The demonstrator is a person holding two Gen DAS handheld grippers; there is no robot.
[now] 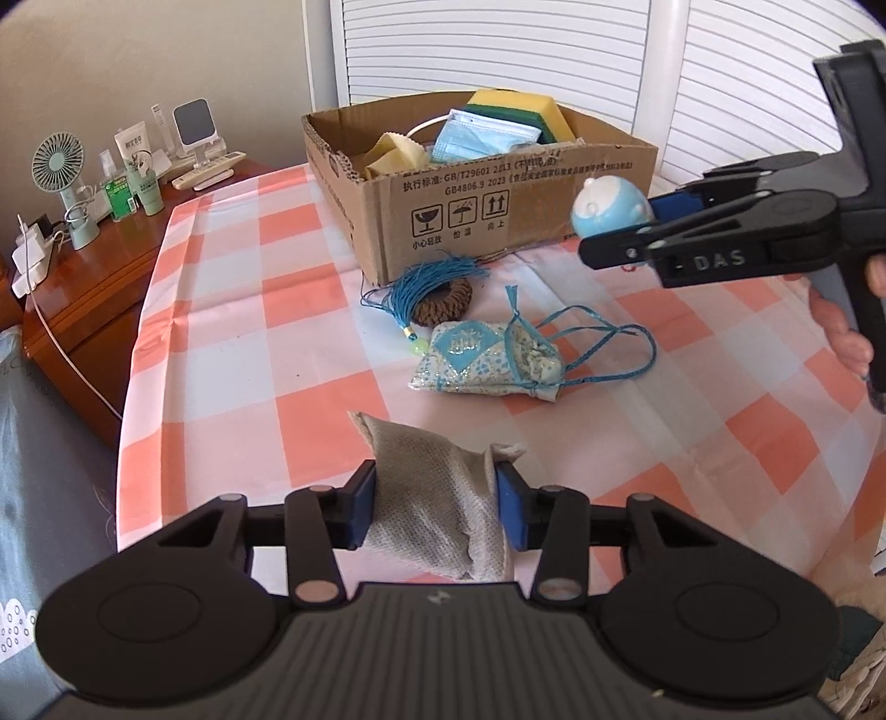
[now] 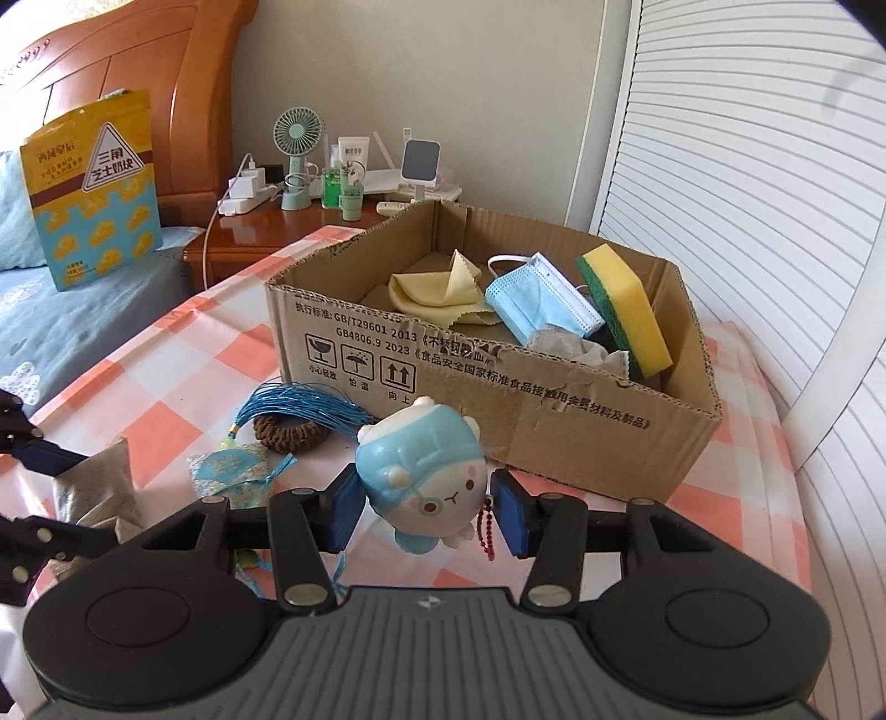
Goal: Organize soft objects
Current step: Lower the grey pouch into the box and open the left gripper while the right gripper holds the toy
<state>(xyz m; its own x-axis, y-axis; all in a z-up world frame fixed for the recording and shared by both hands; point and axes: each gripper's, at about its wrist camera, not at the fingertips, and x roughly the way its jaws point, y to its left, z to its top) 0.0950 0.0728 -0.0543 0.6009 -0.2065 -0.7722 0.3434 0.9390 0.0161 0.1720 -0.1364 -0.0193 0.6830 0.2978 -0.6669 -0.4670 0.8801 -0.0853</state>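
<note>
Left gripper [image 1: 437,504]: we are clenching it on a grey pouch [image 1: 437,498], down at the checked tablecloth [image 1: 232,310].
Right gripper [image 2: 423,512]: we are gripping a blue toy [image 2: 426,476], holding it just before the cardboard box [image 2: 554,421].
Box: it is holding a sponge [image 2: 626,304], mask [image 2: 537,299] and yellow cloth [image 2: 432,288].

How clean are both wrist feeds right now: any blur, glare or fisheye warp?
Left wrist view: sharp on the grey pouch in the left tongs; strong barrel bending at the shutters, dark corners. Right wrist view: even daylight, crisp on the blue toy, cardboard box legible, no glare.
</note>
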